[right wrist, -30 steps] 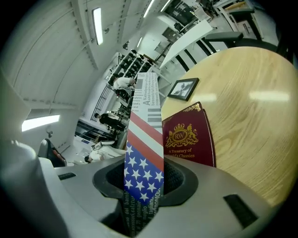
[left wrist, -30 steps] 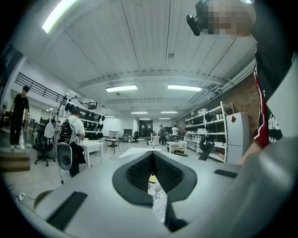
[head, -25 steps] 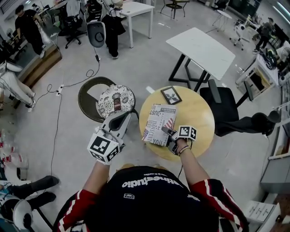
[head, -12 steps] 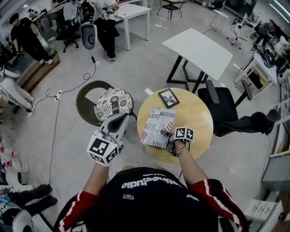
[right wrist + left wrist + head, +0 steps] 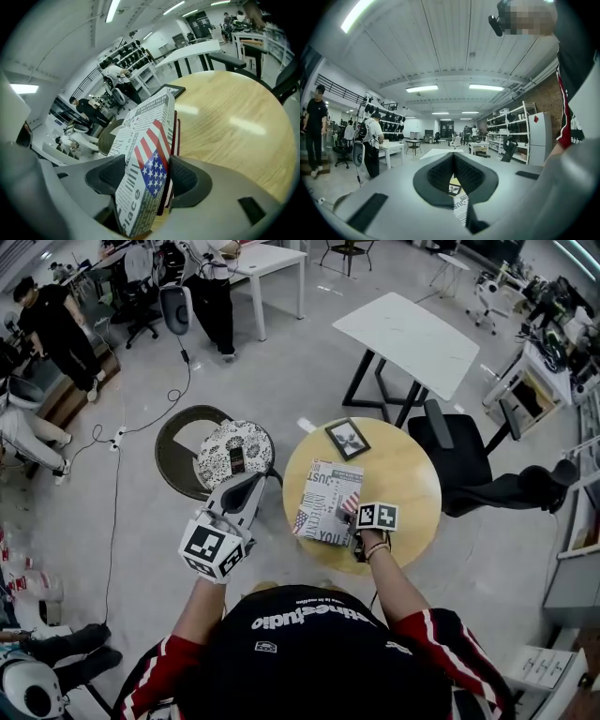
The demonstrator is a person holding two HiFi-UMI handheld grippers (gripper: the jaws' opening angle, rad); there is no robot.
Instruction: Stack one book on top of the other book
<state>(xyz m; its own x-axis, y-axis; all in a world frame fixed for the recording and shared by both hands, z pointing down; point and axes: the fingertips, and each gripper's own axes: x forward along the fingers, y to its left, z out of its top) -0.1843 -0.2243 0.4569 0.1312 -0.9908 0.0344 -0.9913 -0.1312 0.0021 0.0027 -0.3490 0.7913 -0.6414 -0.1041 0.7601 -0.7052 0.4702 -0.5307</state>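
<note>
A book (image 5: 326,501) printed like a newspaper, with a flag on its cover, lies on the round wooden table (image 5: 403,484). In the right gripper view this book (image 5: 150,136) rests on a dark red book (image 5: 176,136). My right gripper (image 5: 352,517) is at their near right corner. Its jaws are opening, and both books stand between the pads (image 5: 185,178) of the right gripper (image 5: 149,176). My left gripper (image 5: 251,486) hangs level off the table's left side. In its own view the left gripper (image 5: 453,157) has its tips together and holds nothing.
A small framed picture (image 5: 347,438) lies on the table's far side. A stool with a patterned cushion (image 5: 236,448) stands left of the table, under my left gripper. A black office chair (image 5: 469,465) and a white table (image 5: 412,329) stand to the right and beyond. People stand far left.
My right hand has sunk a little at the book's near corner and turned. The flag book stays in the same spot on the table. My left gripper has not moved.
</note>
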